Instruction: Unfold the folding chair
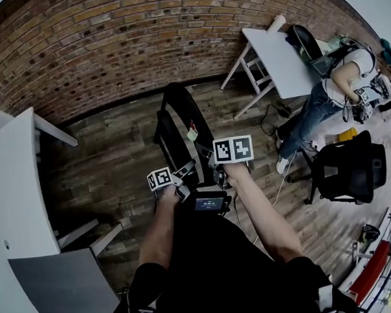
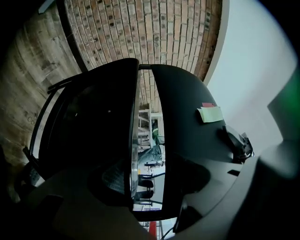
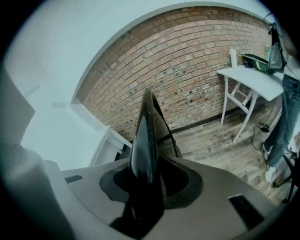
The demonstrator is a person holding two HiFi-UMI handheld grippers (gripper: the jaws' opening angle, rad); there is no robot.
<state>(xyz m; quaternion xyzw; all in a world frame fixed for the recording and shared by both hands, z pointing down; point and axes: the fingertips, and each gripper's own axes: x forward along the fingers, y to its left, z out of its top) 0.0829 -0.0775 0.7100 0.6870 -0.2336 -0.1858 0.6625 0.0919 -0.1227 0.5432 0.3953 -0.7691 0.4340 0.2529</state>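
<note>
Dimly seen folding chair [image 1: 180,120], part covered, left gripper [image 2: 150,180] and right gripper [image 3: 149,183] jaws clamped on it

Wood-plank floor [image 1: 117,160] under black folding chair [image 1: 181,124], white table [image 1: 279,60], office chair [image 1: 350,170].

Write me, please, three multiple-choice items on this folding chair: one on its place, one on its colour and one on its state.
1. The folding chair stands on: A a table; B the wooden floor; C a shelf.
2. Its colour: A white; B red; C black.
3. Its state: A fully unfolded; B upright, seat and back close together; C lying flat.
Key: 1 B, the head view shows it on the planks. 2 C, its frame and panels are black in every view. 3 B, the left gripper view shows only a narrow gap between its two panels.
</note>
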